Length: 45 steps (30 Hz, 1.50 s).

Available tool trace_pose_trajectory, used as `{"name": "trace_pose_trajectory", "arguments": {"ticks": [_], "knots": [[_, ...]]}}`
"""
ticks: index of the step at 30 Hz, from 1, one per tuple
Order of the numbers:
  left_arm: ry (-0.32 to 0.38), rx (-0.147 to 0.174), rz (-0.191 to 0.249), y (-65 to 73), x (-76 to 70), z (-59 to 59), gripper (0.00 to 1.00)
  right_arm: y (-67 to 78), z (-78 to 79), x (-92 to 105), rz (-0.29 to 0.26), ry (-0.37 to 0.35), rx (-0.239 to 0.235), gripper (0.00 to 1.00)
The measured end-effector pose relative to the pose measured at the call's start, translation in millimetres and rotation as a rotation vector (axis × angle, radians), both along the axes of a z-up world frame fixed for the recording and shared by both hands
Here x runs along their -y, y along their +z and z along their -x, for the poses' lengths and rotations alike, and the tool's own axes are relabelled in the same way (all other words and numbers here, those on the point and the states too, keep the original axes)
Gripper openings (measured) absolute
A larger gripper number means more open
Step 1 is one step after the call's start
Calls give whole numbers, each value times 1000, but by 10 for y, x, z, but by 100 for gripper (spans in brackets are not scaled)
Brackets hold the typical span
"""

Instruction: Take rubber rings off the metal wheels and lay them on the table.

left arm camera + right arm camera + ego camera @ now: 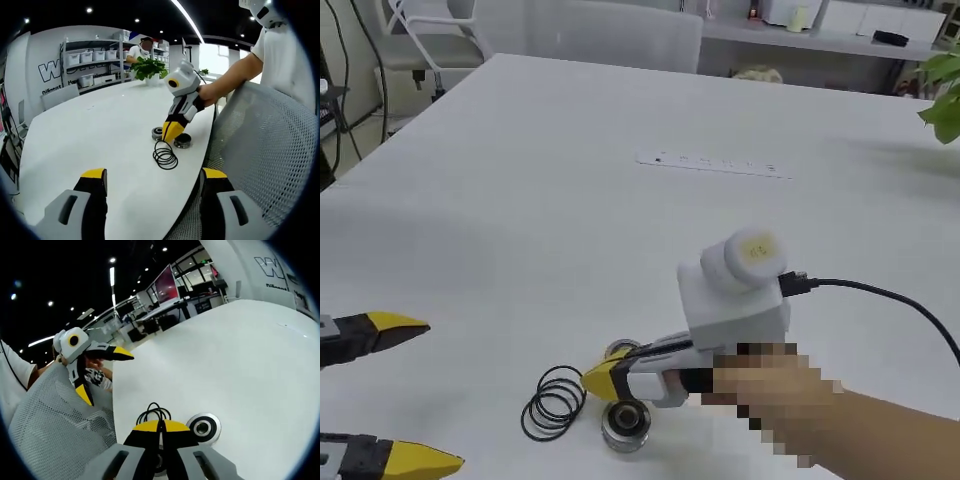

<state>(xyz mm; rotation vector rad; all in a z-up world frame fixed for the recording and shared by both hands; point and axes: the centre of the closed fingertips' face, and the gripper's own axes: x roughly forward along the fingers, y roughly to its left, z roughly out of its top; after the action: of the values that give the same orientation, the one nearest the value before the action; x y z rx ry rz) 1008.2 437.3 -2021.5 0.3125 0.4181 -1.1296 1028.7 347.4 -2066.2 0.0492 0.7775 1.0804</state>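
Observation:
A pile of black rubber rings (554, 401) (165, 155) (152, 413) lies on the white table (620, 210). One metal wheel (625, 424) (182, 141) stands just right of the pile. A second wheel (618, 350) (158, 133) (203, 427) sits behind my right gripper. The right gripper (592, 379) (170, 136) (160, 426) is shut, its yellow tips at the edge of the ring pile between the two wheels; whether a ring is pinched I cannot tell. My left gripper (442, 394) (154, 181) (102, 374) is open at the near left, off the table edge, nothing between its jaws.
A white power strip (713, 164) lies further back on the table. A cable (880, 295) trails from the right gripper. A mesh chair back (260, 150) stands close to the table edge. A potted plant (149, 67) is at the far end.

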Motion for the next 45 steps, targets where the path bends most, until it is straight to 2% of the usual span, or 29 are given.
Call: {"name": "trace_pose_trajectory", "arguments": {"ticks": [3, 5, 6, 9, 14, 16, 18, 29, 34, 37, 41, 45], "knots": [[8, -2, 6, 0, -9, -4, 73, -52, -24, 37, 58, 11, 44, 0], [12, -3, 10, 0, -12, -7, 73, -81, -52, 64, 106, 31, 98, 0], [12, -5, 11, -2, -10, -4, 73, -84, -12, 40, 99, 37, 82, 0], [10, -5, 9, -6, -6, 5, 73, -80, -17, 20, 103, 48, 99, 2], [15, -5, 18, 8, -3, 9, 73, -53, -21, 12, 122, 75, 138, 3], [18, -5, 20, 14, -8, 6, 72, -30, -43, 16, 141, 89, 178, 4], [20, -3, 23, 24, -11, 5, 72, -11, -56, 22, 149, 88, 191, 6], [25, -1, 37, 73, -23, 8, 73, 146, -175, 128, 139, 52, 230, 8], [15, 0, 41, 99, -6, 18, 75, 278, -205, 198, 105, 25, 236, 11], [12, -2, 44, 114, 8, 23, 75, 347, -209, 243, 83, 8, 221, 14], [3, -6, 44, 121, 21, 40, 76, 453, -207, 281, 75, 6, 248, 17], [-2, -7, 46, 136, 28, 45, 77, 568, -208, 314, 47, 2, 238, 27]]}}
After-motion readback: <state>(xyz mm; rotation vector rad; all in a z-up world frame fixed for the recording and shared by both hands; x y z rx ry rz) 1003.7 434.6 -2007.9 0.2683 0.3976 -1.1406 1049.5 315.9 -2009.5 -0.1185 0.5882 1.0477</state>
